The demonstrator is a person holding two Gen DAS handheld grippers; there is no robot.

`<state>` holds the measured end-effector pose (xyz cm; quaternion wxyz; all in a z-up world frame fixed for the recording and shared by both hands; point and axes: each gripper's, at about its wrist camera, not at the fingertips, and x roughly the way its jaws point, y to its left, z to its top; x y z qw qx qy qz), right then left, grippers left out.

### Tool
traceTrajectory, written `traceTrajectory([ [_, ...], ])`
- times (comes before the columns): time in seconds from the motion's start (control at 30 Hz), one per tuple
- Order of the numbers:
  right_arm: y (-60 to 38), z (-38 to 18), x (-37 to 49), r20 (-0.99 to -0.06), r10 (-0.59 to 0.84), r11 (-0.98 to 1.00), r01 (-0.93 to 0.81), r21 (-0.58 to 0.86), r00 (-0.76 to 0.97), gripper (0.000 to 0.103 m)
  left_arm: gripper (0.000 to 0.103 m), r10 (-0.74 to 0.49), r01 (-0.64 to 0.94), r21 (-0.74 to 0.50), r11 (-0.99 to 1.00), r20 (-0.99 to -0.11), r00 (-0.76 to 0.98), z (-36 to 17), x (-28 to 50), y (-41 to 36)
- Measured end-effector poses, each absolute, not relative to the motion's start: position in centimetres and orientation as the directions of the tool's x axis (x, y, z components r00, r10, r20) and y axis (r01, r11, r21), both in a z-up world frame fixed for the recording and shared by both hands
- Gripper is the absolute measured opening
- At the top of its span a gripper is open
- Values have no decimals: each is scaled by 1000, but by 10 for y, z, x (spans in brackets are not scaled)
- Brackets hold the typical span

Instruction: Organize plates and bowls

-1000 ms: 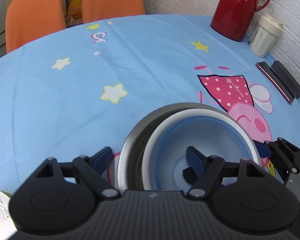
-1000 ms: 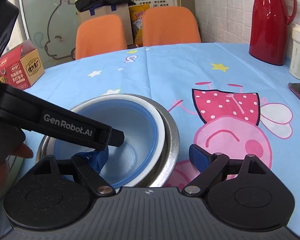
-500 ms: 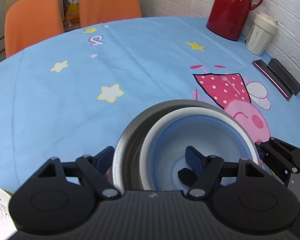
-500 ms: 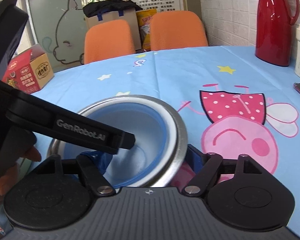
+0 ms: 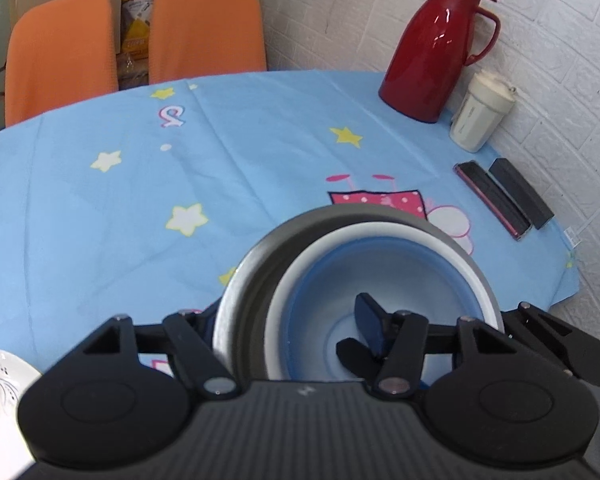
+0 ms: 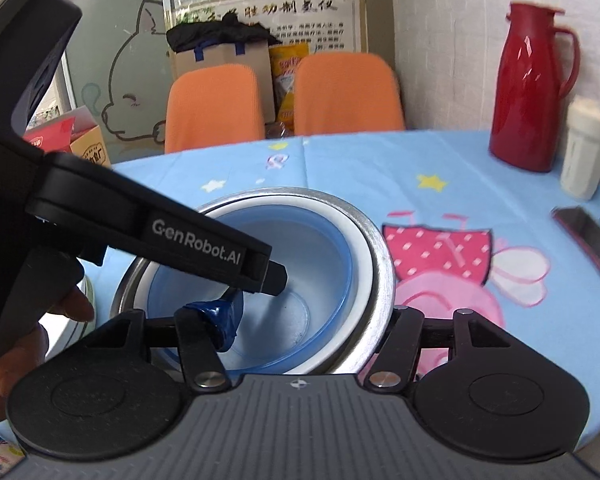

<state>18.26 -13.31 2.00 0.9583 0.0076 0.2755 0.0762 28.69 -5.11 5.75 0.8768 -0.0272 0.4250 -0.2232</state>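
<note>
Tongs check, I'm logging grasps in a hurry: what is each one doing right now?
Left tongs: closing on the rims of the nested steel bowl and blue bowl.
Right tongs: shut on the opposite rims.

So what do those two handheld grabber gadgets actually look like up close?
Both are matte black plastic. Each has a ribbed grey-black body, two round black discs, and jointed black links with silver pivot pins. The fingertips carry dark blue pads. The left gripper, seen from the side in the right wrist view, bears white "GenRobot.AI" lettering. No cables or sleeves are visible.
</note>
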Motion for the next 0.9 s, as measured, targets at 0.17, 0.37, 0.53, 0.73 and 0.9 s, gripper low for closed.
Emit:
traceTrajectory([
  [0.17, -139, 40, 160, -502, 97, 994, -108, 7, 860, 48, 58, -455, 384, -269, 883, -693, 560, 73, 263, -57],
  [0.37, -113, 45, 146, -500, 129, 988, -155, -11, 856, 48, 58, -415, 326, -265, 907, -684, 600, 76, 239, -11],
  [0.53, -55, 41, 155, -503, 271, 954, -299, 26, 820, 48, 58, -284, 182, -219, 959, -701, 654, 73, 223, 59],
  [0.73, 16, 31, 172, -517, 444, 878, -471, 86, 732, 48, 57, -145, 7, -188, 982, -733, 664, 59, 209, 135],
  [0.9, 41, 16, 182, -564, 476, 853, -511, 109, 675, 49, 57, -143, -28, -207, 978, -761, 632, 35, 214, 158],
])
